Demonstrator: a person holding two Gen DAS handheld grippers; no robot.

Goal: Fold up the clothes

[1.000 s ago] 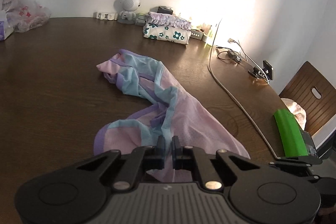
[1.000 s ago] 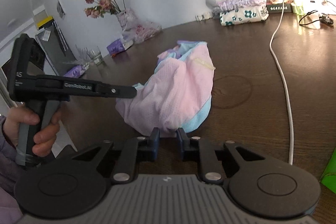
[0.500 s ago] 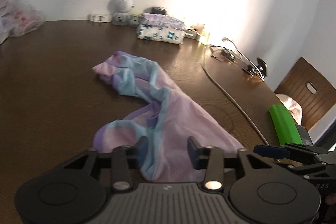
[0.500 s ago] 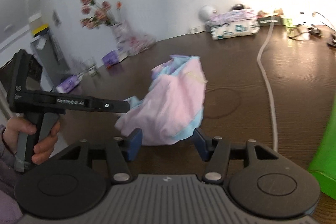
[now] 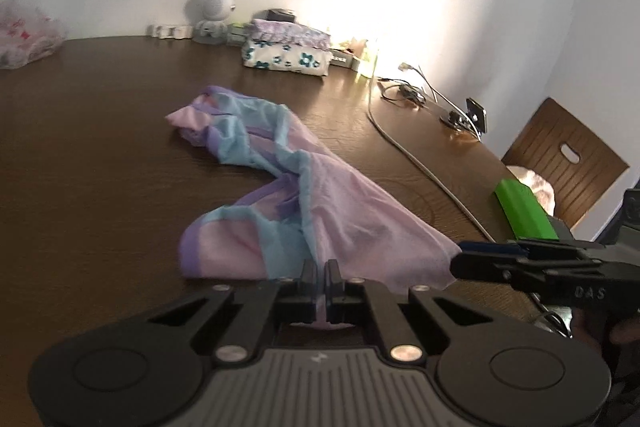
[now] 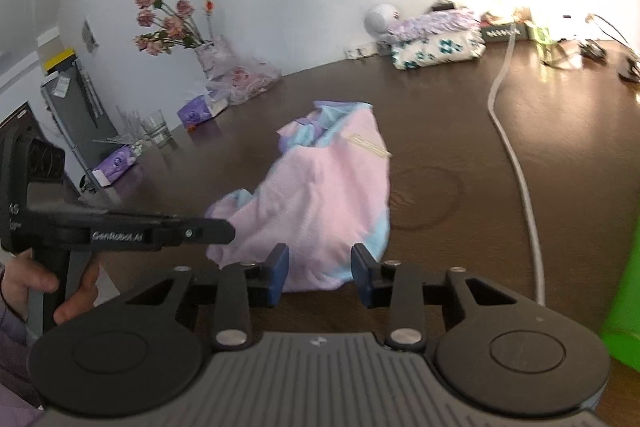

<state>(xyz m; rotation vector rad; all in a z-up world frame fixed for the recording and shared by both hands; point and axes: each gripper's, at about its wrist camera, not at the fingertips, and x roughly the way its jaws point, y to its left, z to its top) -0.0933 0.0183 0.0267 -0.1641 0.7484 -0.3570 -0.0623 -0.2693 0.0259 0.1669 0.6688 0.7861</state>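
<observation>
A pink garment with light-blue and purple trim lies crumpled on the dark wooden table. My left gripper is shut on its near edge, and fabric shows pinched between the jaws. In the right wrist view the same garment lies ahead, its near hem between the blue pads of my right gripper. Those jaws are closing, with gaps still showing on both sides of the cloth. The left gripper reaches the garment's left edge, held by a hand. The right gripper's tip sits at the hem's right corner.
A white cable runs along the table right of the garment. A green object and a wooden chair stand at the right edge. A floral pouch and a white round toy line the wall. A glass and a flower vase stand far left.
Both grippers opened half a second ago. The left one has since shut on the garment's near edge; the right one's jaws have narrowed around the hem.
</observation>
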